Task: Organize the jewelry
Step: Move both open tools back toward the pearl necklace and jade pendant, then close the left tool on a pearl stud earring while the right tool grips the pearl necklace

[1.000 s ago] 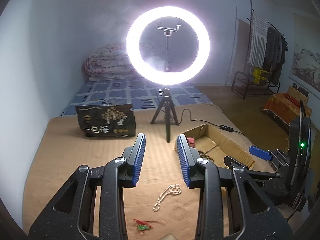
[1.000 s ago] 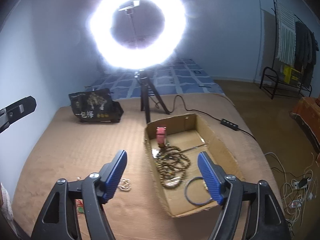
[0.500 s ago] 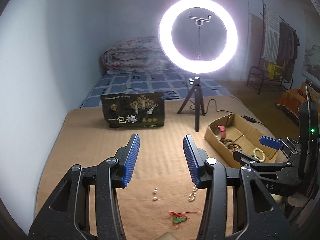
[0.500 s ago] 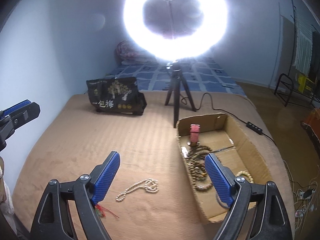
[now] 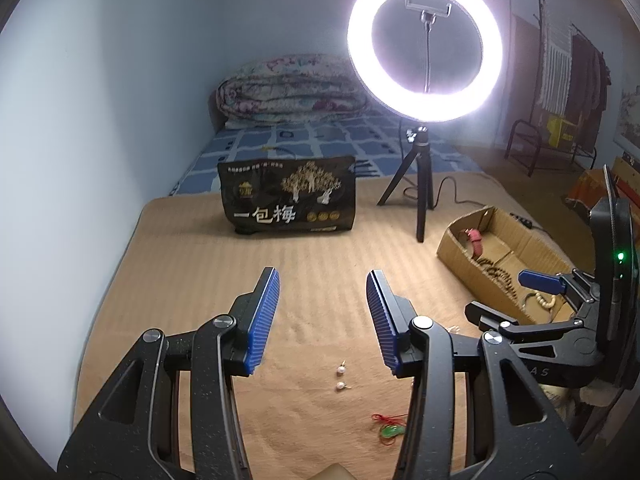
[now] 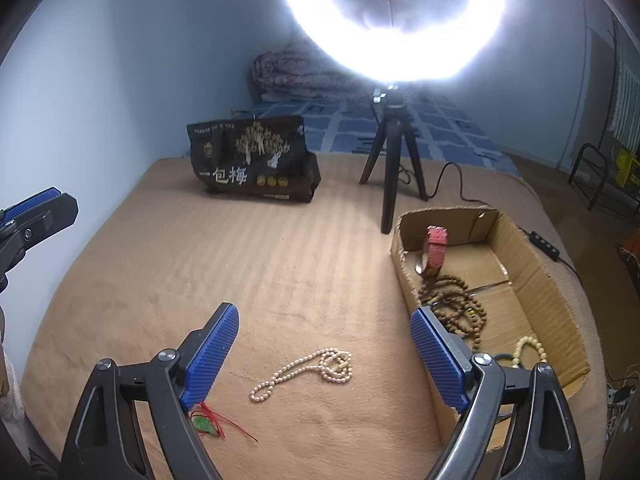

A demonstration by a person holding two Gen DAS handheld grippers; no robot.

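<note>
My left gripper point(image 5: 322, 280) hangs open over the tan blanket with nothing between its blue pads. Just below its gap lie two small pearl earrings point(image 5: 340, 378). A green pendant on red cord point(image 5: 390, 432) lies near its right finger. My right gripper point(image 6: 324, 314) stands wide open and empty above a pearl necklace point(image 6: 320, 368) on the blanket. The pendant point(image 6: 204, 426) shows beside its left finger. A cardboard box point(image 6: 404, 264) to its right holds a red watch strap point(image 6: 434, 248), brown bead strings point(image 6: 452, 304) and a cream bracelet point(image 6: 528, 348).
A ring light on a tripod point(image 5: 422, 200) stands behind the box point(image 5: 460, 248), its cable trailing right. A black printed bag point(image 5: 288, 200) stands at the back of the blanket. A folded quilt point(image 5: 288, 88) lies by the wall. The left gripper point(image 6: 36, 208) shows at the right view's edge.
Both grippers have swung left and sunk toward the blanket. The left one's jaws stand wider and now frame the earrings. The right one left the box and now frames the pearl necklace.
</note>
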